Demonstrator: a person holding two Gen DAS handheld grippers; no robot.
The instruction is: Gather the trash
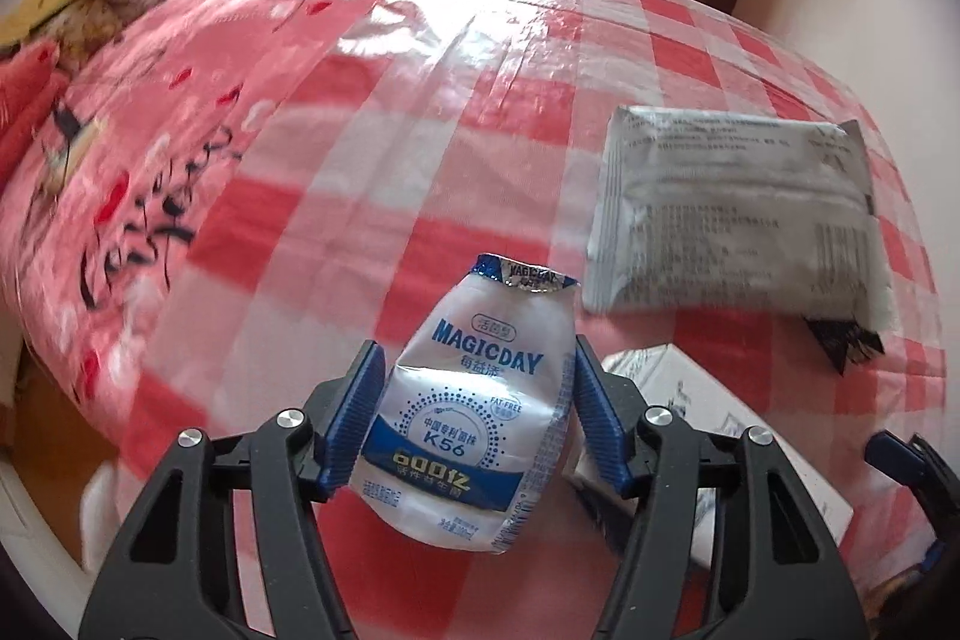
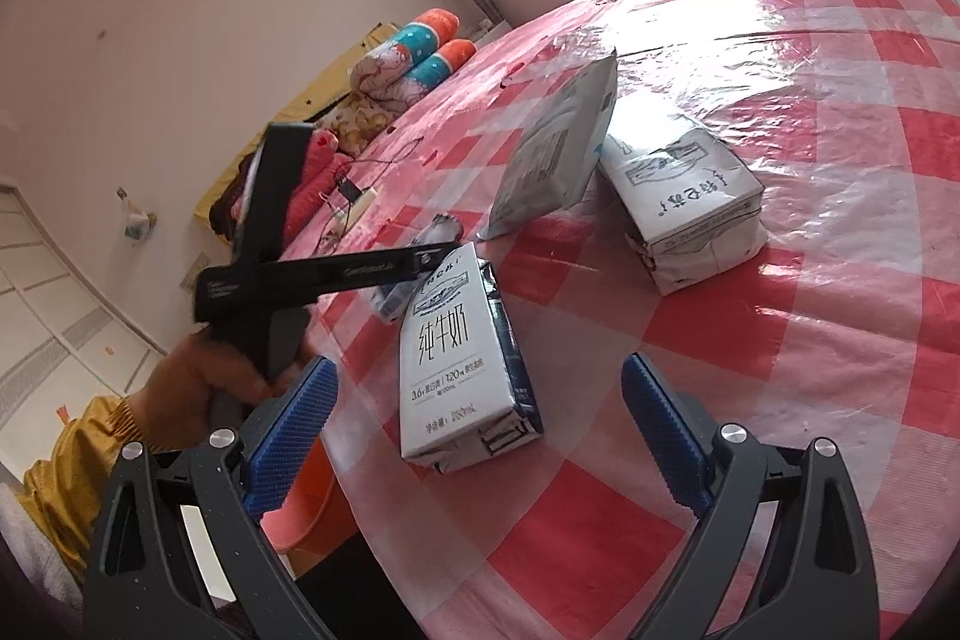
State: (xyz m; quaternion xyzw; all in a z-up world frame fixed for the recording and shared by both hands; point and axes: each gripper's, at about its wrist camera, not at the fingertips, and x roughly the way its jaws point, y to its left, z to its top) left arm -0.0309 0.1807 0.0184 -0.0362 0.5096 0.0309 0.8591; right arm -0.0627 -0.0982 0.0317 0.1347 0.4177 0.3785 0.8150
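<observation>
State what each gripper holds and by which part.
The left gripper pinches the crushed yogurt drink bottle across its middle, sides between the pads. The right gripper holds nothing.

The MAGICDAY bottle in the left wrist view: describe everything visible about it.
The MAGICDAY bottle is a small white plastic drink bottle with a blue-and-white label and a crumpled foil seal on its mouth. Its body is dented and creased. It stands mouth-up, tilted slightly, between the left gripper pads, which press its sides, above the red-checked table cover.

Open checked tablecloth [image 2: 810, 280] lies clear to the right; ahead, the near milk carton [image 2: 465, 370] blocks the middle, second carton [image 2: 684, 208] and grey packet [image 2: 558, 148] crowd behind.
</observation>
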